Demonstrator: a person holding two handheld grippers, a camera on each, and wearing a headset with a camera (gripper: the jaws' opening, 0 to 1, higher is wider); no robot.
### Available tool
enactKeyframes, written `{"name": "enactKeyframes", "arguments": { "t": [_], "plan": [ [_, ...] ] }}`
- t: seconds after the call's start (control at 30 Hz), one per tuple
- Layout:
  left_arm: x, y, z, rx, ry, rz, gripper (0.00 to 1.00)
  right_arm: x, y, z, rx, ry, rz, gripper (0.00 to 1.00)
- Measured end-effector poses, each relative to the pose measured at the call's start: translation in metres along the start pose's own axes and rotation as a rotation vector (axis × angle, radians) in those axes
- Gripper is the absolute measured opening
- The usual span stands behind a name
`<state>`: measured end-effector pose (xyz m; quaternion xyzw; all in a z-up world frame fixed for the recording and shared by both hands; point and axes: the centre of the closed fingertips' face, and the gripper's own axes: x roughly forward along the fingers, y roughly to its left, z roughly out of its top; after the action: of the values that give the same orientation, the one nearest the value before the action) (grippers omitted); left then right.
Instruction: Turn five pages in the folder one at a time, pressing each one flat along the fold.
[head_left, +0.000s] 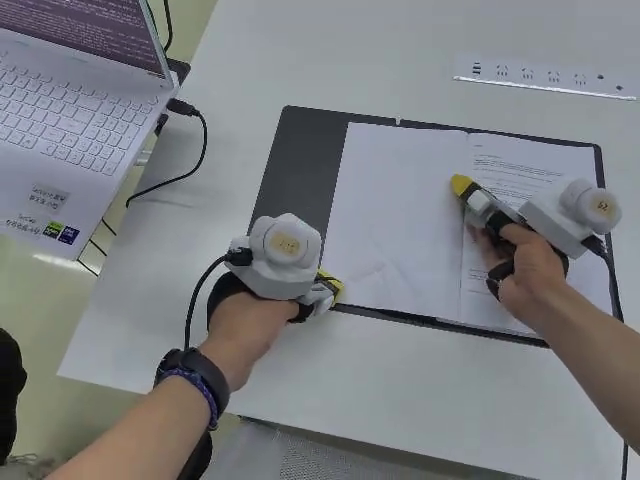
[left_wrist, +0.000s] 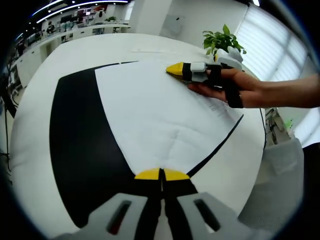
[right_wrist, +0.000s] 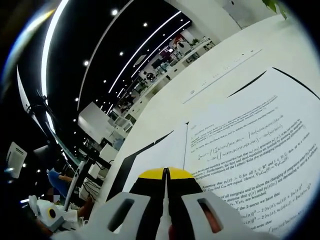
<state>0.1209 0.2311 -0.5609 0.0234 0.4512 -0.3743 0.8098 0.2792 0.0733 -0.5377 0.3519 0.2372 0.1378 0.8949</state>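
Note:
A black folder (head_left: 300, 160) lies open on the white table, with a blank turned page (head_left: 400, 210) on its left half and a printed page (head_left: 530, 175) on the right. My left gripper (head_left: 330, 290) is shut, its yellow tips at the folder's near edge by the blank page (left_wrist: 150, 110). My right gripper (head_left: 460, 186) is shut with its yellow tips pressed down near the fold, on the printed page (right_wrist: 250, 150). From the left gripper view, the right gripper (left_wrist: 175, 69) shows at the far side of the blank page.
An open white laptop (head_left: 70, 110) sits at the left, its black cable (head_left: 190, 150) curving toward the folder's left edge. A white power strip (head_left: 545, 78) lies at the far right. A potted plant (left_wrist: 222, 39) stands beyond the table.

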Motion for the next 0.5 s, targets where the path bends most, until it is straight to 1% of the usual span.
{"name": "enactKeyframes", "arguments": {
  "t": [0.07,0.23,0.5],
  "plan": [
    [0.000,0.000,0.000,0.000,0.000,0.001,0.00,0.005,-0.003,0.004,0.003,-0.009,-0.005,0.00],
    [0.001,0.001,0.000,-0.002,0.000,0.000,0.00,0.012,0.001,0.010,0.007,-0.030,-0.017,0.00],
    [0.001,0.001,0.000,-0.007,0.001,-0.001,0.00,0.028,0.001,0.023,0.011,-0.051,-0.024,0.00]
  ]
}}
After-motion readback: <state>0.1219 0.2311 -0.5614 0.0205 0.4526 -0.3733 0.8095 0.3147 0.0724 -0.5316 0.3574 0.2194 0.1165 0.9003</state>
